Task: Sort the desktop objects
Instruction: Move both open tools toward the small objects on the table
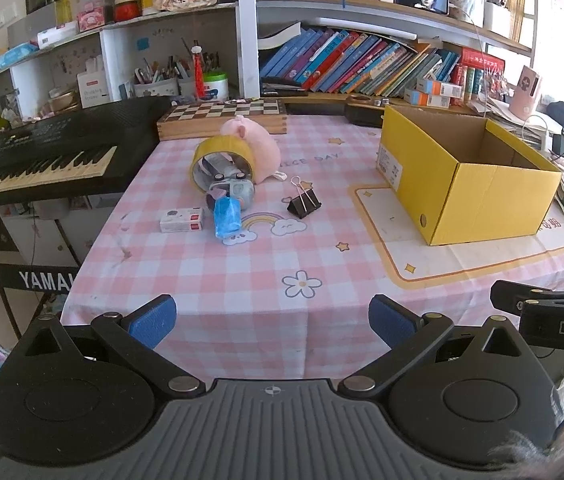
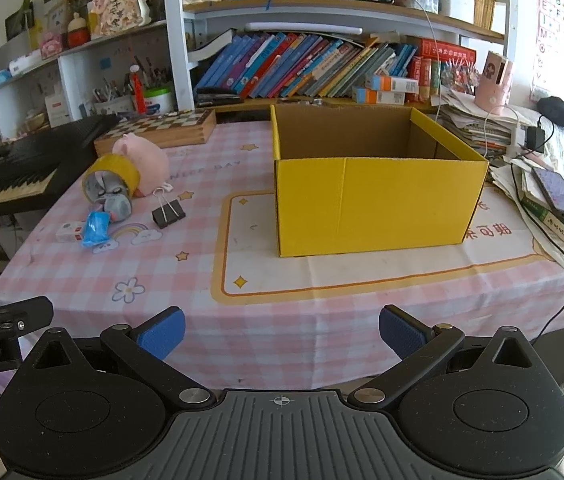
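Observation:
An open yellow cardboard box (image 1: 478, 192) (image 2: 374, 204) stands on the right of the pink checked tablecloth (image 1: 242, 264); its inside looks empty. To its left lie a yellow tape roll (image 1: 222, 160) (image 2: 112, 176), a pink plush pig (image 1: 260, 144) (image 2: 144, 156), a small grey toy car (image 1: 234, 190) (image 2: 116, 204), a blue plastic roll (image 1: 227, 216) (image 2: 96, 226), a small white box (image 1: 182, 219) (image 2: 69, 231) and a black binder clip (image 1: 302, 202) (image 2: 168, 212). My left gripper (image 1: 272, 322) and right gripper (image 2: 280, 330) are open and empty, at the table's front edge.
A black keyboard (image 1: 42, 156) stands left of the table. A wooden chessboard box (image 1: 222, 118) lies at the back. Bookshelves (image 1: 362, 60) rise behind. Stacked books, a phone (image 2: 558, 192) and cables lie right of the yellow box.

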{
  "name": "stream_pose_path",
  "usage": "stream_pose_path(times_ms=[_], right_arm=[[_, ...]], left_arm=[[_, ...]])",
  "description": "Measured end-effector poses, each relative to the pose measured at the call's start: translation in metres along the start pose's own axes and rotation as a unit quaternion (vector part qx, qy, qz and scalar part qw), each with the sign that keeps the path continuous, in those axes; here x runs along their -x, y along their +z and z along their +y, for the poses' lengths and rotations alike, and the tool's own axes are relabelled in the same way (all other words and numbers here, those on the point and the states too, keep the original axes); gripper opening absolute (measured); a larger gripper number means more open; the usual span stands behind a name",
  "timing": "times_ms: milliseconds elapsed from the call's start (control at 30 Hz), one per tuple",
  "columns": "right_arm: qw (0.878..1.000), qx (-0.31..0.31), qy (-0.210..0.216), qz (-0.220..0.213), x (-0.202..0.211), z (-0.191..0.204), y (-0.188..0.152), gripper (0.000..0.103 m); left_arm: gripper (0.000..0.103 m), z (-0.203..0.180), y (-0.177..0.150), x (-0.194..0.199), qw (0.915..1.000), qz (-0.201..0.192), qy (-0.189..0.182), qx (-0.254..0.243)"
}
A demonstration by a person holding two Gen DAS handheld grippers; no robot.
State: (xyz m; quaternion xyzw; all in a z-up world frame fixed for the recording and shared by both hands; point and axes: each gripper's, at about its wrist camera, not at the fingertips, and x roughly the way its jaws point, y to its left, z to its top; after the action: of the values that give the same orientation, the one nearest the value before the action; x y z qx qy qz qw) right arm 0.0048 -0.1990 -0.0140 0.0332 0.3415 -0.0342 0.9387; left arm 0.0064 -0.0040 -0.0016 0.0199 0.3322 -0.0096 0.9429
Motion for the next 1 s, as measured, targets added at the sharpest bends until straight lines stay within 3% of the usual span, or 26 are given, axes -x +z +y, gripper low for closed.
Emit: stream_pose_path(times_ms=[1000], right_arm=[[1.000, 0.001, -0.003, 0.002, -0.0009, 0.0021, 0.0006, 0.103]], left_arm=[[0.103, 0.0003, -0.0016, -0.0017, 1.0000, 0.002, -0.005, 0.000]])
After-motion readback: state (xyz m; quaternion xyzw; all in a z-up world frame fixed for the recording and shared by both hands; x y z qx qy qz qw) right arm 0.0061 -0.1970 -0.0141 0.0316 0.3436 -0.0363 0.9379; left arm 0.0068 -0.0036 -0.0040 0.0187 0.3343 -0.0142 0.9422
